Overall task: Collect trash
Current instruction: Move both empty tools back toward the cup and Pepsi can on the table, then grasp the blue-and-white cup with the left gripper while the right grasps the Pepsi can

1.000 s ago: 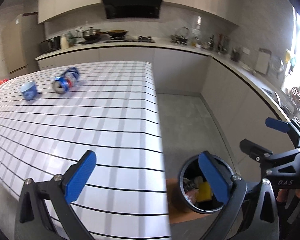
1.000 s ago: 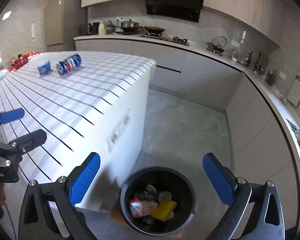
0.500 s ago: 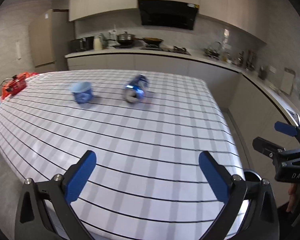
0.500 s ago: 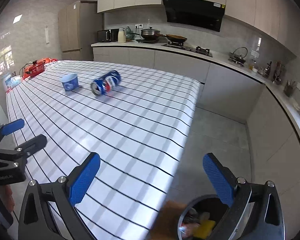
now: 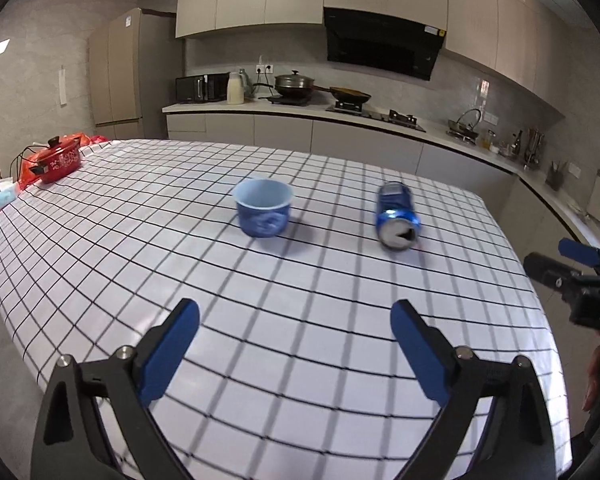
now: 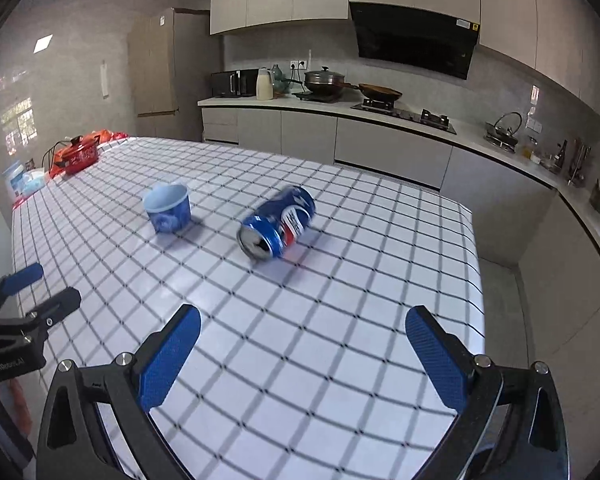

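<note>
Both grippers were mid-approach over the checked table (image 5: 99, 240), nothing picked up yet. The left gripper (image 5: 295, 344) was spread wide and empty, its jaws having just been closing a little; the right gripper (image 6: 304, 356) was spread wide, also empty. The blue cup (image 5: 263, 213) stood upright mid-table, the soda can (image 5: 396, 220) lying on its side just beside it. Next move probably needed each gripper reaching forward to straddle one item before squeezing.

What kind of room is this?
A home kitchen, most likely: there is a stove with pans, a range hood above it, and a fridge by the wall.
</note>
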Motion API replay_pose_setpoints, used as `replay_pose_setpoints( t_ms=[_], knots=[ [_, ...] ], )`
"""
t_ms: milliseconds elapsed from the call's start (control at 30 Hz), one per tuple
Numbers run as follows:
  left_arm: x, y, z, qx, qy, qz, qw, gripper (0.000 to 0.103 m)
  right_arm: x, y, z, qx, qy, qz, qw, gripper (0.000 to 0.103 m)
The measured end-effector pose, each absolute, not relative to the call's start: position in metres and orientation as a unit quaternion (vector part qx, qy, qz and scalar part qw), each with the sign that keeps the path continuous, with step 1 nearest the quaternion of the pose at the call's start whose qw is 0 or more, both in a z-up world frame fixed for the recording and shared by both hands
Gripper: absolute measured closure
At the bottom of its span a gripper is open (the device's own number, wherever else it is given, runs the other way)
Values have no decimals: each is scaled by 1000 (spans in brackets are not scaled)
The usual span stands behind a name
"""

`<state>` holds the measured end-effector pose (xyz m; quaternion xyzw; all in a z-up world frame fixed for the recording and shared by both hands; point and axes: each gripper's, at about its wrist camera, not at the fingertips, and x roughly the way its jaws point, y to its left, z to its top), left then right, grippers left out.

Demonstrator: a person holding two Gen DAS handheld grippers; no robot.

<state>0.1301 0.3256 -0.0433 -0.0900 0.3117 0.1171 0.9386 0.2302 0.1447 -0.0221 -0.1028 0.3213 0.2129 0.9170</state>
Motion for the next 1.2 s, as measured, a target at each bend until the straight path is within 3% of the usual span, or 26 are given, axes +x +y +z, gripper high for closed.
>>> replay_pose_setpoints(
  t_ms=[200,633,900,1067,1200],
  knots=[
    [163,354,-57,-89,319,110,937,9,259,174,-31,-101,326,222,914,10],
    [259,391,-83,-102,343,98,929,14,362,228,-64,-60,374,229,897,12],
    [293,399,-95,-110,367,87,920,14,407,254,-92,-77,411,243,875,32],
    [302,405,-91,-110,360,88,922,14,418,249,-90,-100,416,232,874,33],
    [312,409,-95,-109,373,91,917,14,433,251,-93,-106,428,213,872,18]
  ],
)
